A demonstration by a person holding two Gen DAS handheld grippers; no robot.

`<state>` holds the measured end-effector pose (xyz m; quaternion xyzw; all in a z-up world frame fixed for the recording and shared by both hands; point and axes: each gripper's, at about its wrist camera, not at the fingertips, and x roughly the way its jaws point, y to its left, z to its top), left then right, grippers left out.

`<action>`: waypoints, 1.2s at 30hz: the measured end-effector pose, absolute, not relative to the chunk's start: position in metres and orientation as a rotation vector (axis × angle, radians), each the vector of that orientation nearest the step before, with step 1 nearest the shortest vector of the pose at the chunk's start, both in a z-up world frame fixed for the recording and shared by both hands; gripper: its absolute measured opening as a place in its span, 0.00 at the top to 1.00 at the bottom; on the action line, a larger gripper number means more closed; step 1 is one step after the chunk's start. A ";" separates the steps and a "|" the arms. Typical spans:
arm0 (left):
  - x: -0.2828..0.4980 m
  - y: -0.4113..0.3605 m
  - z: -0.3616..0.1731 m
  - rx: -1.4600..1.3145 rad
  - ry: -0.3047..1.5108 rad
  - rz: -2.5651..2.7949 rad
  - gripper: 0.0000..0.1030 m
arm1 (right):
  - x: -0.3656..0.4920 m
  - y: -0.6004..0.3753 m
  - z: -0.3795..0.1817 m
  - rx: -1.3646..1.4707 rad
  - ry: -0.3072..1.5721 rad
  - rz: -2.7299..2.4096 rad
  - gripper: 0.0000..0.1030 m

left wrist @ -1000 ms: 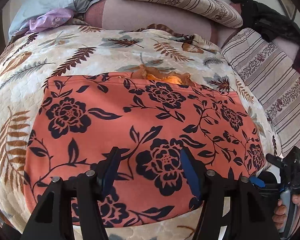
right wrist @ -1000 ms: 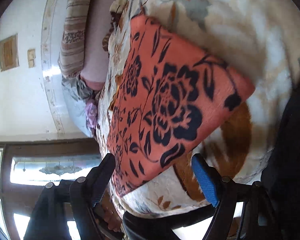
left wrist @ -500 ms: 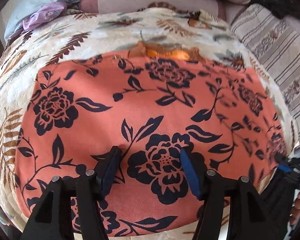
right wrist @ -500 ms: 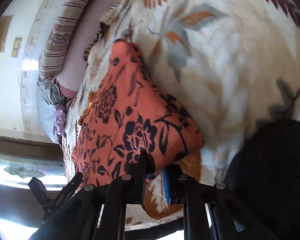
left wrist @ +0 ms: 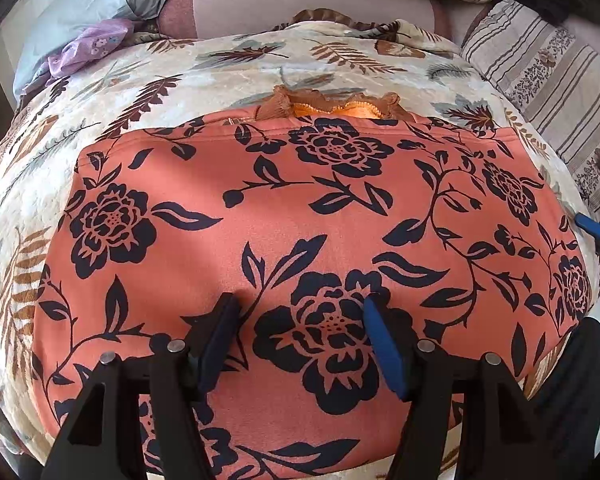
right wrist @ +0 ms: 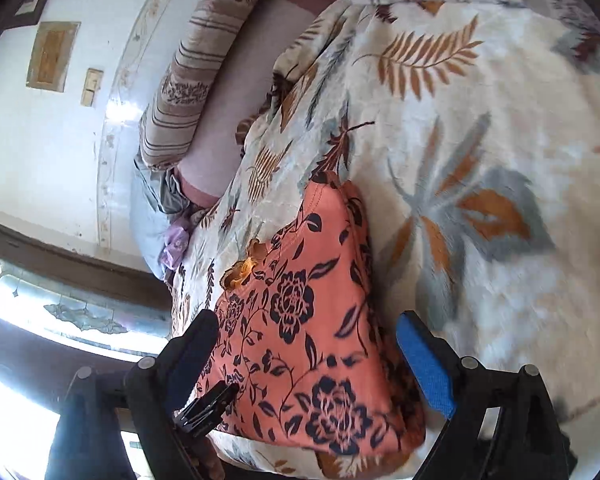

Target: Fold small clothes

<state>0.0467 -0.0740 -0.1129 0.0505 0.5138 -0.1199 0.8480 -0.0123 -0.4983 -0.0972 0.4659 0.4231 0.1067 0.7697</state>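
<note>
A coral garment with black flower print [left wrist: 300, 208] lies folded flat on the leaf-patterned bedspread [left wrist: 236, 68]. Orange lace trim [left wrist: 332, 104] sticks out at its far edge. My left gripper [left wrist: 300, 312] is open, its fingers resting over the garment's near part, holding nothing. In the right wrist view the same garment [right wrist: 308, 320] lies between the open fingers of my right gripper [right wrist: 304, 328], which straddles its end and holds nothing. The right gripper's blue pad shows at the right edge of the left wrist view [left wrist: 590, 226].
Striped pillows [left wrist: 540, 52] and a pinkish bolster [left wrist: 308, 4] lie along the back of the bed. A grey-blue cloth [left wrist: 80, 8] and a lilac cloth [left wrist: 92, 42] sit at the back left. A wall and window [right wrist: 40, 300] are beyond the bed.
My right gripper was shut on the garment's edge half a second ago and is now open over it. My left gripper has moved slightly forward over the garment and stays open.
</note>
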 end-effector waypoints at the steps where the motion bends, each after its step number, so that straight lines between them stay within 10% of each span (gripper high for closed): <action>1: 0.047 -0.074 -0.113 0.105 1.085 -0.254 0.36 | 0.009 -0.492 -0.104 1.007 0.946 0.239 0.12; 7: 0.047 -0.073 -0.114 0.107 1.083 -0.259 0.36 | 0.076 -0.484 -0.132 0.985 1.054 0.294 0.12; 10: 0.048 -0.074 -0.115 0.112 1.077 -0.255 0.34 | 0.093 -0.475 -0.136 0.969 1.120 0.348 0.55; 17: 0.047 -0.073 -0.115 0.104 1.070 -0.263 0.34 | 0.089 -0.466 -0.113 0.677 1.078 0.154 0.88; 27: 0.049 -0.070 -0.114 0.105 1.070 -0.294 0.33 | 0.057 -0.479 -0.079 0.722 0.950 -0.096 0.59; 31: 0.050 -0.070 -0.113 0.099 1.068 -0.292 0.33 | 0.036 -0.434 -0.037 0.732 0.867 0.126 0.31; 36: 0.027 -0.044 -0.083 -0.023 1.028 -0.314 0.33 | 0.028 -0.376 -0.074 0.712 1.025 0.266 0.31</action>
